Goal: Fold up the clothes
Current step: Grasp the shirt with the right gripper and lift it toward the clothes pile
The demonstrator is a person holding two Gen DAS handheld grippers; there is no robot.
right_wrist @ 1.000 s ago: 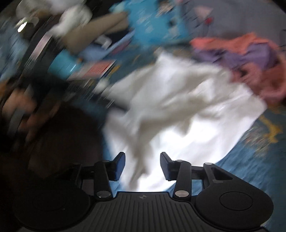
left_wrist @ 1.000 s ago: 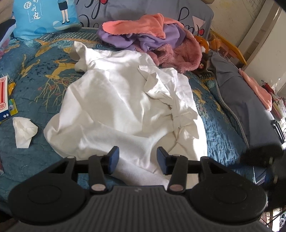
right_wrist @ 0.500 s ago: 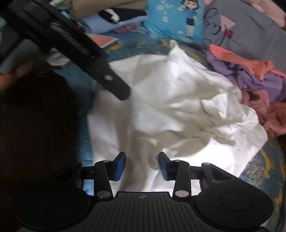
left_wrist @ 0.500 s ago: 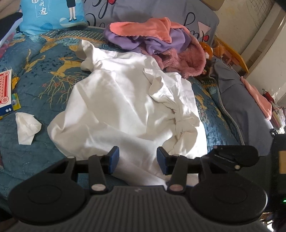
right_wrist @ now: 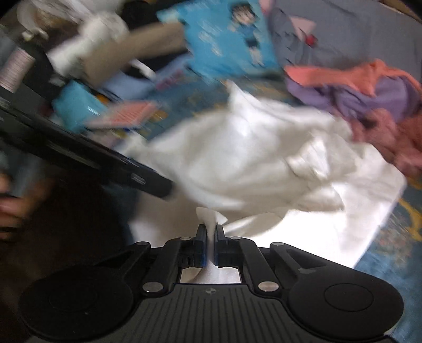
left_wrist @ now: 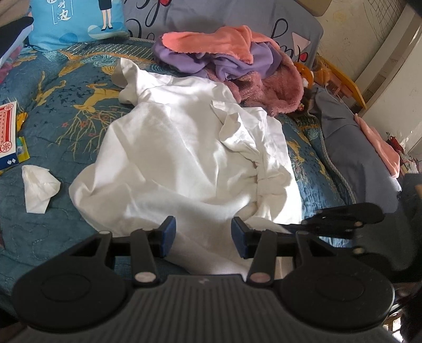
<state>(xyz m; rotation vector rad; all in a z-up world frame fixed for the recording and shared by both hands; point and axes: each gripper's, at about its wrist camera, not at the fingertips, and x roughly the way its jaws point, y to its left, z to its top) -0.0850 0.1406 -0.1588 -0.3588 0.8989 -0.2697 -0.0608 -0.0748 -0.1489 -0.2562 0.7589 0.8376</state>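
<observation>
Pinching: right gripper pressed together on an edge of the white garment.
Left gripper: spread, empty, over the near hem.
Garment: rumpled, unfolded on the blue quilt.
Left: every fold; the clothes pile behind waits.

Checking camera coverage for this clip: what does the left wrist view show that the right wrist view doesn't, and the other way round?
Only the left wrist view shows the crumpled tissue on the quilt, the grey bedding at the bed's edge, and the left tongs open above the white shirt. Only the right wrist view, which is blurred, shows the right tongs shut on a fold of the shirt, and a hand at the left edge. Both share the shirt, the clothes pile and the blue pillow.
</observation>
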